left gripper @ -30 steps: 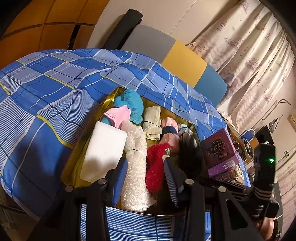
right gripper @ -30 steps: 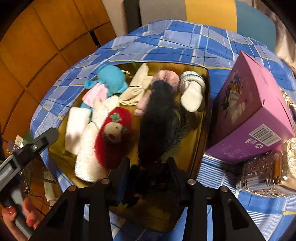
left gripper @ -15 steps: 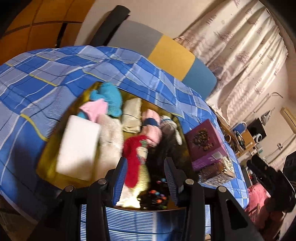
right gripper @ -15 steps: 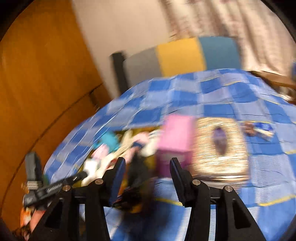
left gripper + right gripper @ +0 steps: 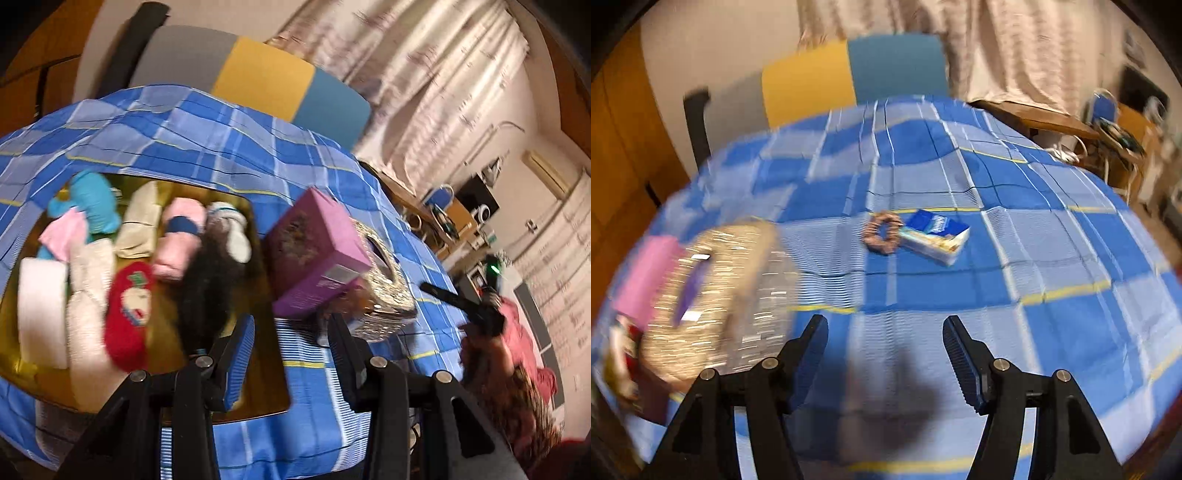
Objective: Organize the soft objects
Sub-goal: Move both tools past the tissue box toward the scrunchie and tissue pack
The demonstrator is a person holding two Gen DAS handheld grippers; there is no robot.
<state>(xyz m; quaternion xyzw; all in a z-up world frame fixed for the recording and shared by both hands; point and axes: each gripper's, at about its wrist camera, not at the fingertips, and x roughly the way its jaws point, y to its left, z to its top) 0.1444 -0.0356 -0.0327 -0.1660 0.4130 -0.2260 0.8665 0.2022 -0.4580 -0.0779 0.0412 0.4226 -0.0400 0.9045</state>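
While the right gripper point(image 5: 886, 354), its empty jaws having just spread, hangs over the blue checked cloth point(image 5: 1052, 229), a pink scrunchie point(image 5: 882, 232) lies farther off, touching a tissue pack point(image 5: 936, 236). Left gripper point(image 5: 291, 350) gapes empty beside the gold tray point(image 5: 255, 384) of soft toys point(image 5: 129, 306).

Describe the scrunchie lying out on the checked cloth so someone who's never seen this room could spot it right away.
Start at the blue checked tablecloth, on its open stretch away from the gold tray. There a blue-and-white tissue pack lies, and the scrunchie sits against its left end. It is the only ring-shaped thing there, a ruffled pinkish-brown loop.
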